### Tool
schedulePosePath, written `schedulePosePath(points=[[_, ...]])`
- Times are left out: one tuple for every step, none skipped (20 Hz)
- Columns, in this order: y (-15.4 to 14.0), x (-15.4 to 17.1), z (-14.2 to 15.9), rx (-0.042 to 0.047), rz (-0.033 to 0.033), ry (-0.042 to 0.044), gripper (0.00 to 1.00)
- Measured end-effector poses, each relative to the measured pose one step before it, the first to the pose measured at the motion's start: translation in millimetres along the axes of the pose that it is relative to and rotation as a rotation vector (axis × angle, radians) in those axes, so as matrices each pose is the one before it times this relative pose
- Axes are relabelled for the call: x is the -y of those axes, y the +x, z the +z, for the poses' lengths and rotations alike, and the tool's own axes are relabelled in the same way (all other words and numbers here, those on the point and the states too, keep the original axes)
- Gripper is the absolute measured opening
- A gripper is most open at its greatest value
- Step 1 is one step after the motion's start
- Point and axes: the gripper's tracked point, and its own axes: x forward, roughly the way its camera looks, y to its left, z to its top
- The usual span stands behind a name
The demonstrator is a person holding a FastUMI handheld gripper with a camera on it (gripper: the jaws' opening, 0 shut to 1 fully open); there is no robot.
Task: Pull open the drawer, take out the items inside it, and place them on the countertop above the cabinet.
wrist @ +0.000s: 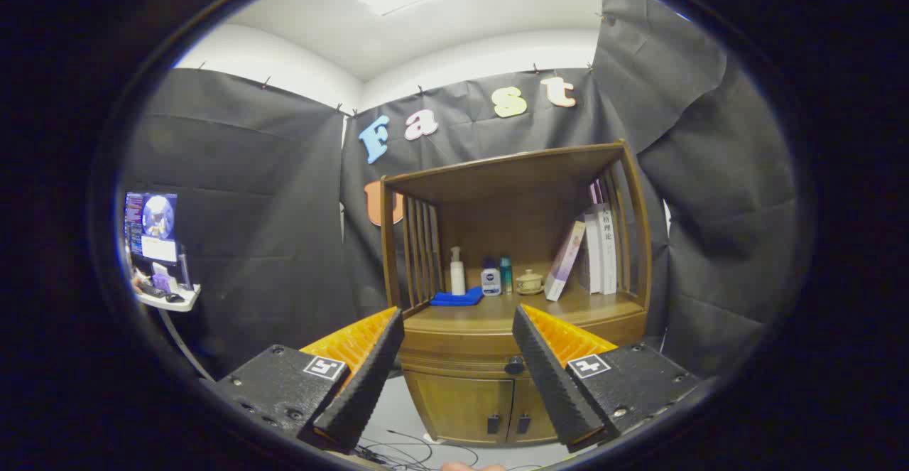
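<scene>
**Camera placement: one forward view from the gripper**

The scene is viewed by a fisheye camera mounted on the gripper point(458, 318), looking forward along its two spread fingers. The wooden cabinet point(515, 272) is faced head-on from some way off, at about countertop height. The booth's wall and ceiling are taken in around it.

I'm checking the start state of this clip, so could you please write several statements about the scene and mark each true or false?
1. The drawer is pulled open. False: it is closed.
2. The gripper is open, holding nothing. True.
3. A blue cloth lies on the countertop. True.
4. The books lie flat in a pile. False: they stand, one leaning.
5. The fingers grip the drawer knob. False: they are short of it.
</scene>
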Motion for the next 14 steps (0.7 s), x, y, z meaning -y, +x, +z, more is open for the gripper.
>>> schedulePosePath(points=[[-0.72, 1.36, -0.56, -0.00246, -0.00078, -0.00096, 0.99], [-0.13, 1.62, -1.54, -0.00077, -0.00106, -0.00068, 0.99], [0.15, 2.3, 0.18, -0.00341, -0.00671, -0.00073, 0.99], [-1.42, 0.76, -1.24, -0.00407, -0.00234, 0.00002, 0.99], [-1.25, 0.44, -1.28, -0.00743, -0.00296, 0.00113, 0.99], [-1.79, 0.8, -1.34, -0.00775, -0.00084, 0.00134, 0.99], [-0.64, 0.06, -0.35, -0.00194, 0.0001, 0.00248, 0.99], [-0.58, 1.39, 0.34, -0.00187, -0.0028, 0.00134, 0.99], [0.48, 0.25, 0.44, 0.00054, 0.0006, 0.00019, 0.99], [1.53, 1.09, -2.23, -0.00196, -0.00305, -0.00162, 0.99], [0.37, 1.27, -0.71, 0.00165, 0.00082, -0.00096, 0.99], [0.47, 0.78, 0.07, -0.0014, -0.00301, -0.00069, 0.99], [-0.22, 0.9, -1.36, -0.00273, -0.00191, 0.00059, 0.99], [0.64, 0.25, -0.37, -0.00143, -0.00026, 0.00123, 0.99]])
